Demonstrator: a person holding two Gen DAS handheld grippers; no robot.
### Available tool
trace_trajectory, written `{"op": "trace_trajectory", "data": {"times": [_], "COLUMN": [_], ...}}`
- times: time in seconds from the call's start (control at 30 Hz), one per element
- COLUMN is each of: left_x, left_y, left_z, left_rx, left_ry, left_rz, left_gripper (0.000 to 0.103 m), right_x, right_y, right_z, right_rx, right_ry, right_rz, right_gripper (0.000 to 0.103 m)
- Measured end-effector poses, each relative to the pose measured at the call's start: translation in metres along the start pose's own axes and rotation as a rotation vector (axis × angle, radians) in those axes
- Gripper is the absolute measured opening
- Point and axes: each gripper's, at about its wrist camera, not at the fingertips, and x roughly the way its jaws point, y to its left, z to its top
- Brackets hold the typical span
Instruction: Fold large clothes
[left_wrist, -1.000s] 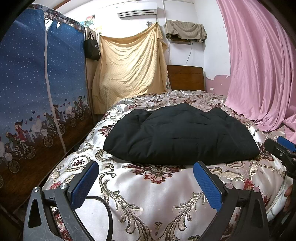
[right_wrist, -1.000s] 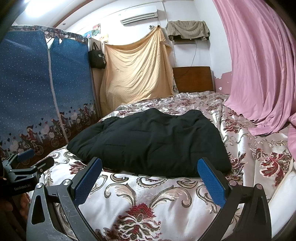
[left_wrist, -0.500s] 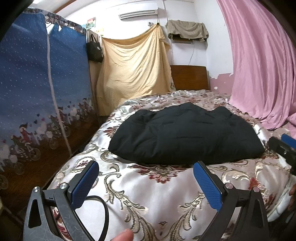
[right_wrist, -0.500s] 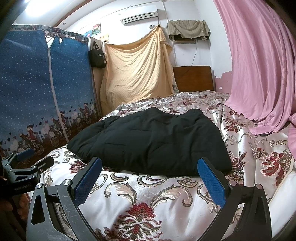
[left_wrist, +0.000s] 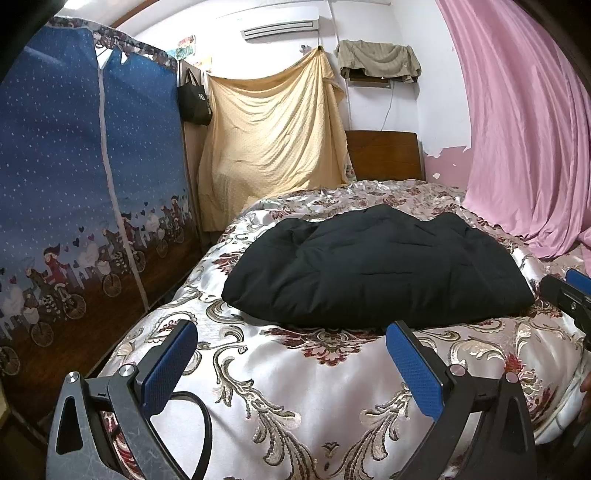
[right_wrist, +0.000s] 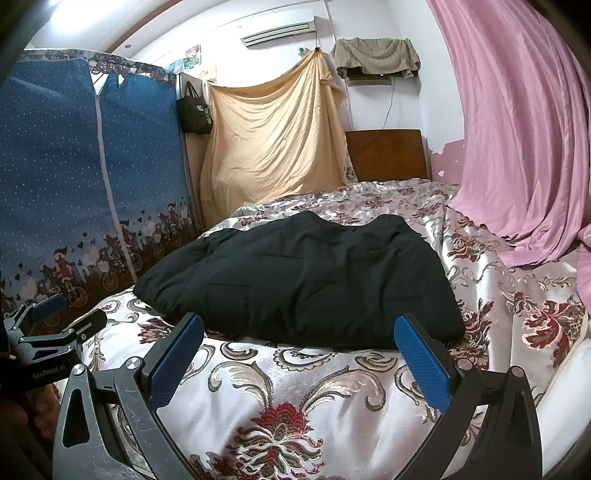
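Black padded garment (left_wrist: 373, 266) lies folded mid-bed, toward the foot edge of the floral bedspread (left_wrist: 295, 387). Left gripper (left_wrist: 291, 365) and right gripper (right_wrist: 299, 358) (both empty) jaws apart, short of it.

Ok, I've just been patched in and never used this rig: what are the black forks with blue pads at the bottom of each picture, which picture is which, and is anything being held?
There is no robot arm. A person carries a two-finger gripper in each hand, and each gripper has a fisheye camera looking forward along its fingers. The forks are those fingers, with blue pads on the inner faces.

One picture is from the left gripper; the right gripper shows at its right edge. The other is from the right gripper; the left one shows at its lower left.

Ahead lies a bed with a floral bedspread. On it sits a black padded garment, bundled into a thick, roughly rectangular shape.

Both grippers are open and hold nothing. They are short of the garment, not touching it.
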Motion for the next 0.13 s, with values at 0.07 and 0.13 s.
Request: {"op": "trace_trajectory", "data": {"times": [0.07,0.13], "left_x": [0.0007,0.0005], "left_y": [0.0002,-0.0004], "left_z": [0.0002,0.0001], "left_rx": [-0.001,-0.003], "left_ry": [0.002,0.006], "left_rz": [0.000,0.002], "left_gripper": [0.103,0.103], "right_x": [0.0001,-0.0001], "right_y": [0.0010,0.0016], "right_z": [-0.0012,-0.0018], "right_rx": [0.000,0.001], "right_ry": [0.001,0.001], "right_rz": [0.000,0.001], "right_gripper": [0.101,0.102]}}
